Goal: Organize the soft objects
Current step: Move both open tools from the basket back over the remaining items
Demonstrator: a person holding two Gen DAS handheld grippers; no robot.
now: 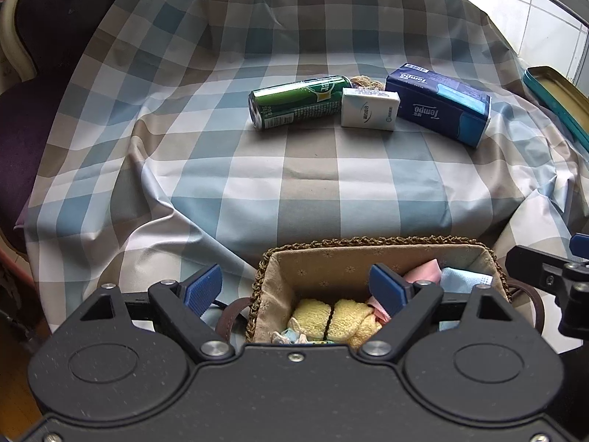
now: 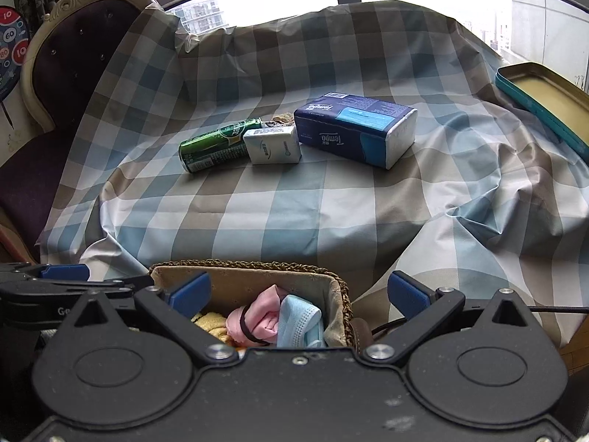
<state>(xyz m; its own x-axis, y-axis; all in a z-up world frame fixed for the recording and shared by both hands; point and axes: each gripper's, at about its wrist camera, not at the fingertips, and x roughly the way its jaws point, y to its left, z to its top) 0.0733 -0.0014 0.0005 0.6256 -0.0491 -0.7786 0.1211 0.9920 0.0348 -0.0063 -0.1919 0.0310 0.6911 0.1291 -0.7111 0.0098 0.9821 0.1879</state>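
Note:
A woven basket [image 1: 368, 244] with a fabric lining stands at the near edge of the checked cloth. Inside it lie a yellow towel [image 1: 331, 322], a pink cloth [image 1: 423, 274] and a light blue face mask [image 1: 465, 280]. My left gripper [image 1: 294, 287] is open and hangs over the basket's left wall, holding nothing. Over the right wall [image 2: 340, 294] my right gripper [image 2: 298, 293] stands wide open and empty, above the pink cloth [image 2: 257, 316] and the mask [image 2: 298, 320]. Farther back lie a blue tissue pack [image 1: 440, 105] and a small white tissue pack [image 1: 370, 108].
A green can [image 1: 298, 101] lies on its side left of the white pack, with a small woven item behind it. A teal tin lid [image 1: 556, 99] sits at the right edge. A dark upholstered chair [image 1: 44, 37] stands on the left. The cloth [image 1: 294, 184] is wrinkled.

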